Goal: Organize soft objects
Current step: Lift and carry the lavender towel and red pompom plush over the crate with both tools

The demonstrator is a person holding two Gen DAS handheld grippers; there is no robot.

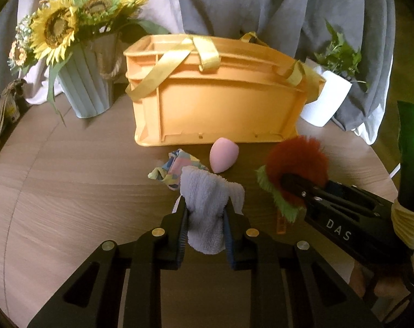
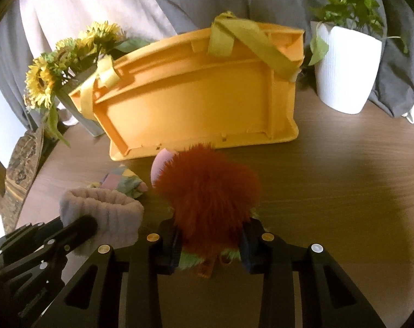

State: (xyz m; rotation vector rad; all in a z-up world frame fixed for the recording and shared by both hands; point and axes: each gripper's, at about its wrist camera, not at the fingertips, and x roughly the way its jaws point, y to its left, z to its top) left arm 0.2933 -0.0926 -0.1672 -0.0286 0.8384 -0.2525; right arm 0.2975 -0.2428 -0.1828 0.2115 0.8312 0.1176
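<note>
both grippers are loaded for the bin [image 1: 215, 104]: the left gripper [image 1: 205, 218] clenches a towel [image 1: 207, 199], the right gripper [image 2: 209, 235] pinches a pompom [image 2: 209, 188].

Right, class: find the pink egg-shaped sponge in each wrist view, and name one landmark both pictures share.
Left wrist view: the pink egg-shaped sponge lies in full view on the table near the centre, just in front of the orange crate.
Right wrist view: only its top edge shows, left of centre, behind the red fluffy toy.
Shared landmark: the orange crate with yellow straps, right behind the sponge.
</note>
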